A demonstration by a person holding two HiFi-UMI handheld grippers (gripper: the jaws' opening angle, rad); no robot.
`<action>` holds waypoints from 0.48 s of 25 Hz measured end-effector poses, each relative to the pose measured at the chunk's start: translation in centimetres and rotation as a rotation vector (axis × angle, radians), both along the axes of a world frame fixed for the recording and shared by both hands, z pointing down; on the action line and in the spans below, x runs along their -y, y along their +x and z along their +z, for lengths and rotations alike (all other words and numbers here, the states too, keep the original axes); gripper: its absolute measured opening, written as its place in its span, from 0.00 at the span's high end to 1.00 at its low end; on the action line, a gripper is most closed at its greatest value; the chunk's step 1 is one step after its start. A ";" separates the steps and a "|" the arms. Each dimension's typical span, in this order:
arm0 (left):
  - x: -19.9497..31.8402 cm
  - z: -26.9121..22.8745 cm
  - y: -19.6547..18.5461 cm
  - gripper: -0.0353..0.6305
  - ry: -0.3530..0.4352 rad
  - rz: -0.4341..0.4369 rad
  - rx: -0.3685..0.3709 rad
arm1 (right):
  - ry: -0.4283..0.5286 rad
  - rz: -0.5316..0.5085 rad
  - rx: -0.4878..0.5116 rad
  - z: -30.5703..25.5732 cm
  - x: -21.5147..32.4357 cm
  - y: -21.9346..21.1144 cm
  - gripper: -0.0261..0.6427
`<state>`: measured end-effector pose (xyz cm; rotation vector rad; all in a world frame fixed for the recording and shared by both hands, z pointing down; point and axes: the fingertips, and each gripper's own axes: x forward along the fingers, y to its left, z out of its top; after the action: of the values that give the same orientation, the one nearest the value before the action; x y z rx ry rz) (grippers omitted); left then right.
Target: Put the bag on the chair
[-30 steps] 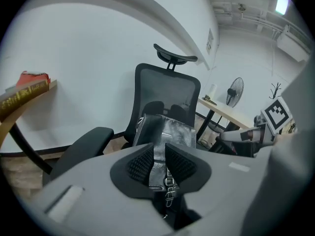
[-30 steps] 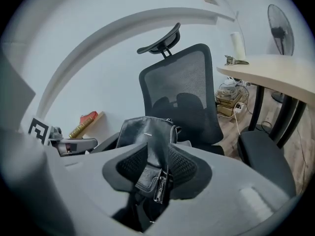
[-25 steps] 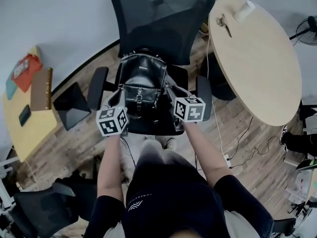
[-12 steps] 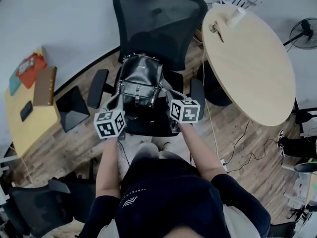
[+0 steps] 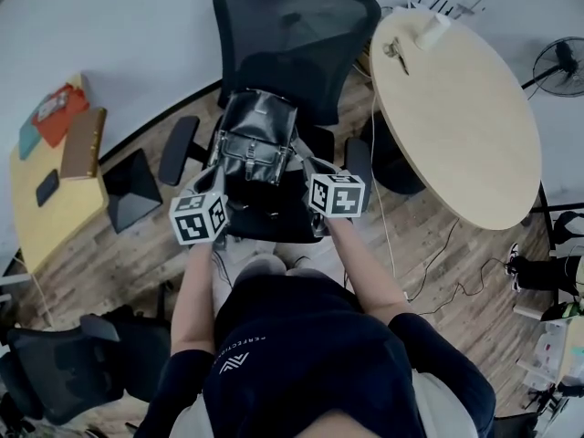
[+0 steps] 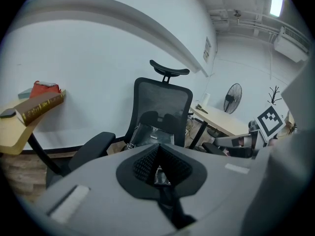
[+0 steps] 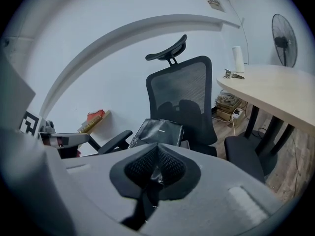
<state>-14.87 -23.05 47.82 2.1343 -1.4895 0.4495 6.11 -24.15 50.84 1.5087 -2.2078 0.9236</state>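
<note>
1. The jaws of our left gripper (image 6: pixel 158 149) are pressed together, and we think they pinch a thin shiny strap (image 6: pixel 158 174).
2. The jaws of our right gripper (image 7: pixel 157 149) are squeezed on a strap too.
3. The black bag (image 5: pixel 257 140) stands on the seat of the chair (image 5: pixel 292 26), leaning on its back.
4. We think the bag is soft, smooth and a bit heavy, so the straps are the best place to hold.

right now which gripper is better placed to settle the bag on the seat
Right, by a little. Both grippers are shut on the lower sides of the bag, but the right gripper reaches further in over the seat, while the left gripper hangs nearer its front edge. Really a two-handed move.
</note>
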 end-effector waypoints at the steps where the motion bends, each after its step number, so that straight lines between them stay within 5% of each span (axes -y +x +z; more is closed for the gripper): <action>1: 0.0 -0.1 0.1 0.92 0.002 -0.001 0.001 | 0.003 -0.001 0.003 -0.2 0.0 0.1 0.96; 12: -1.2 -1.2 1.2 0.92 0.021 -0.011 0.011 | 0.019 -0.028 0.019 -1.1 -0.8 0.6 0.96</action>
<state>-13.69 -21.81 46.58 2.1420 -1.5178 0.4437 6.73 -23.34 49.71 1.4791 -2.2511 0.9146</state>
